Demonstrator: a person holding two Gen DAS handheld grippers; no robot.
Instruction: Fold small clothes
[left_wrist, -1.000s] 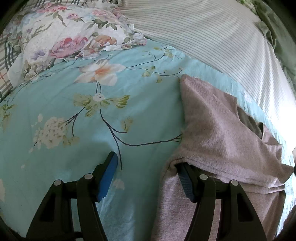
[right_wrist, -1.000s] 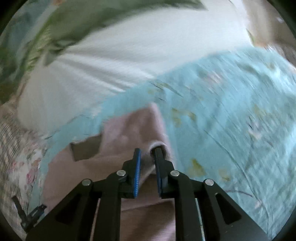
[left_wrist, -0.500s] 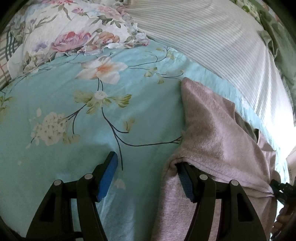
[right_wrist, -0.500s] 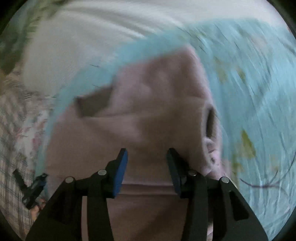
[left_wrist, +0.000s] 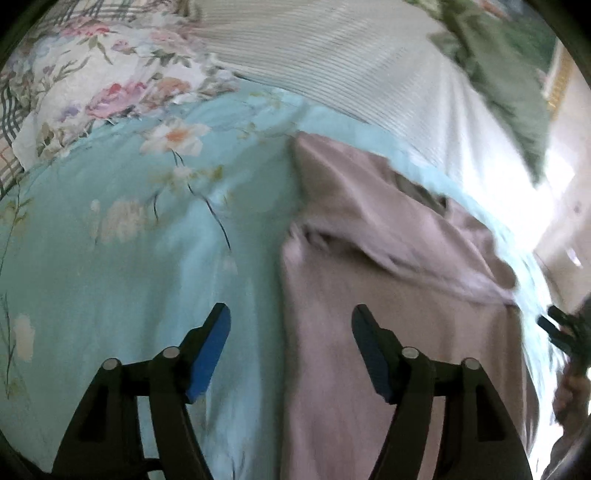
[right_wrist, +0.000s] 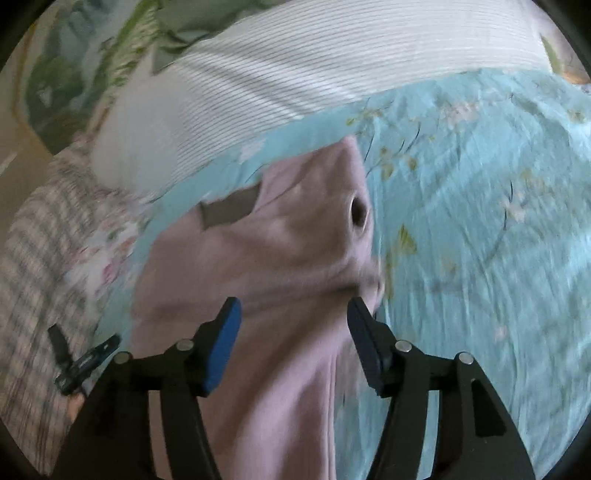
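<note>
Pink garment (left_wrist: 388, 280) flat on turquoise floral sheet (left_wrist: 129, 258), left gripper (left_wrist: 291, 332) spread wide, right gripper (right_wrist: 293, 325) spread wide, both empty

I observe my right gripper (right_wrist: 293, 317) spread wide, gripping nothing, above the pink garment (right_wrist: 280, 258) lying folded on the turquoise floral sheet (right_wrist: 480, 221); a white striped pillow (right_wrist: 295, 62) lies beyond
</note>
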